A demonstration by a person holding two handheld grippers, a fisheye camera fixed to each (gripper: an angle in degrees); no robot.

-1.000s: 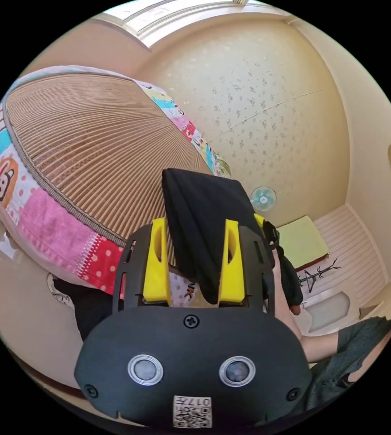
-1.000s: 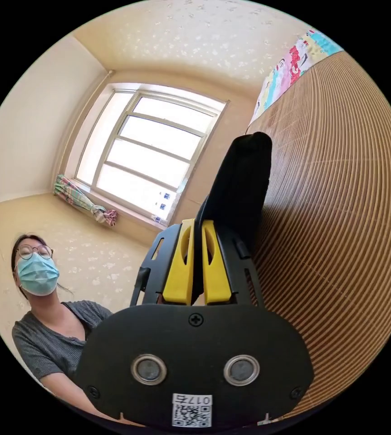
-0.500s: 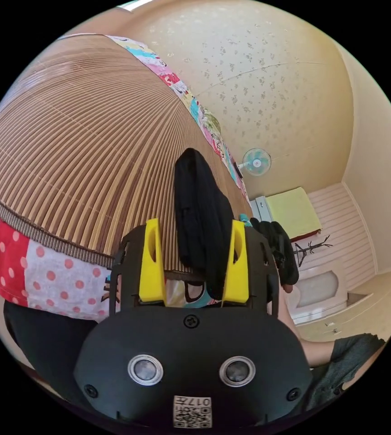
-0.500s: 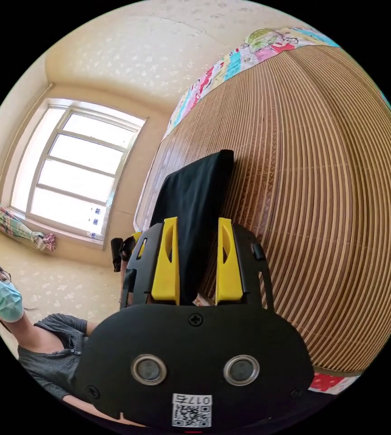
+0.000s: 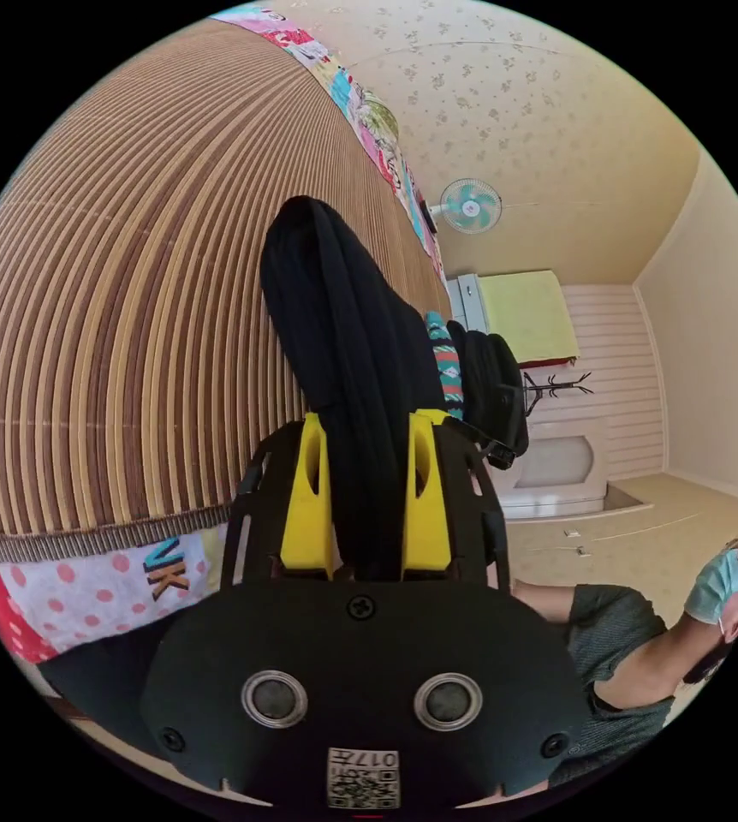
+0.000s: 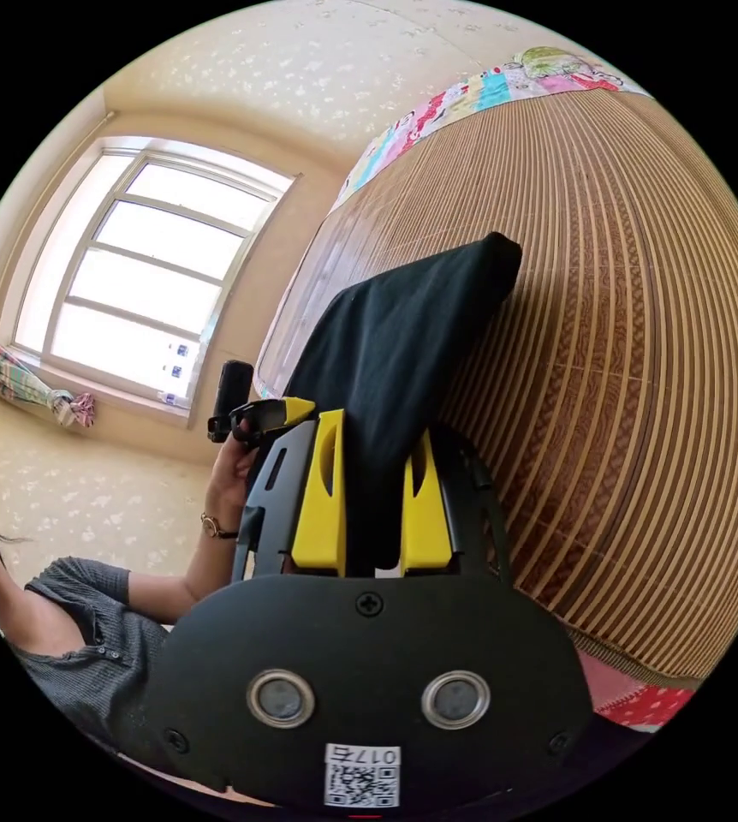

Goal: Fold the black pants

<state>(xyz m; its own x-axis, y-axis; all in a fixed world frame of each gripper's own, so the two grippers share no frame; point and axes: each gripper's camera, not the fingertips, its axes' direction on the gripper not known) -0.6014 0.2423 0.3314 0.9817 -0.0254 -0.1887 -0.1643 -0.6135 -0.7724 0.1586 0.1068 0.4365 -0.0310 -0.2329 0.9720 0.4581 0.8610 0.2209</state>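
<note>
While the black pants [image 5: 348, 360] lie as a folded bundle on the bamboo mat [image 5: 129, 300] of the bed, both tongs bite into their near edge. The left tongs [image 5: 366, 492] have their yellow jaws clenched on a thick roll of the dark cloth, which rises between them and runs away across the mat. Seen from the right gripper view, the right tongs [image 6: 371, 497] likewise grip the pants [image 6: 403, 334], the fabric spreading up in a flat panel (its far corner rests on the mat [image 6: 626, 342]). A patterned bedsheet [image 5: 104, 582] shows below the mat's hem. Beside the pants in the right gripper view, the person's hand [image 6: 232, 467] holds the other tongs near the same edge. A wall fan [image 5: 468, 205] hangs beyond the bed, and a window [image 6: 142, 274] lights the room.
</note>
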